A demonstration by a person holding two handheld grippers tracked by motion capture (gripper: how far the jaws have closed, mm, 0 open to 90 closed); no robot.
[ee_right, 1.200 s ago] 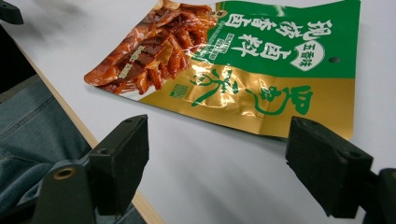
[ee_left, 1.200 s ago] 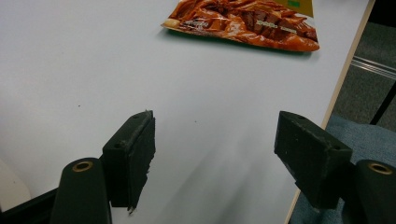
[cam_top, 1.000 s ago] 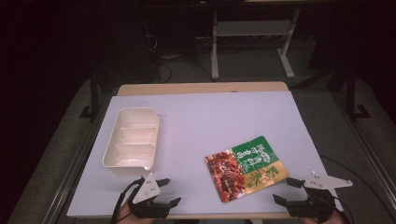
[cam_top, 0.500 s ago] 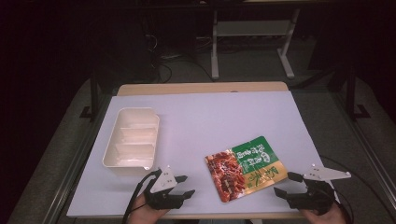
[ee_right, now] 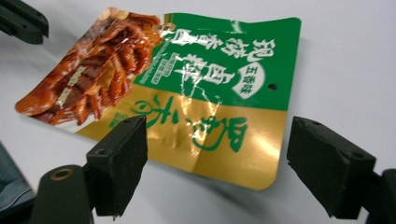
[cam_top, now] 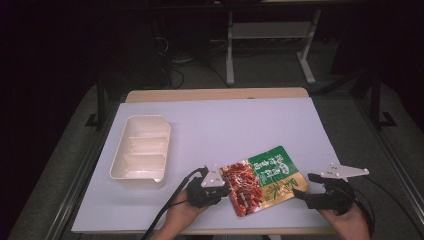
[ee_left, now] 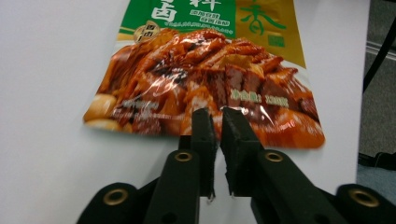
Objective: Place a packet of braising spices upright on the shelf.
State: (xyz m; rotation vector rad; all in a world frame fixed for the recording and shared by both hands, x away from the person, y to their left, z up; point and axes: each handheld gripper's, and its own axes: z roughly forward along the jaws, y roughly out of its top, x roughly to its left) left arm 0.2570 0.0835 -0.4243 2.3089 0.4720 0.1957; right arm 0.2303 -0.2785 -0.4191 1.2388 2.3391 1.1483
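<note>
Since a second ago the left tool (cam_top: 222, 189), jaws nearly shut on the packet's edge, has reached the food packet (cam_top: 263, 178) lying right of the white tray (cam_top: 141, 152) on the tabletop (cam_top: 225, 125), the right tool (cam_top: 306, 188) wide open beside the packet.

Right claw (ee_right: 217, 163) over the food pouch (ee_right: 187, 88)

Its jaws stand wide apart, the pouch's gold end lying flat on the desk (ee_right: 345, 60) between them.

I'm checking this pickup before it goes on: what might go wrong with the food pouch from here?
The left gripper has its jaws nearly shut at the food pouch edge; they may pinch only glossy film and slip, or push the flat pouch along the table. The right gripper stands wide open beside the gold end, so a one-sided lift could let it sag.
</note>
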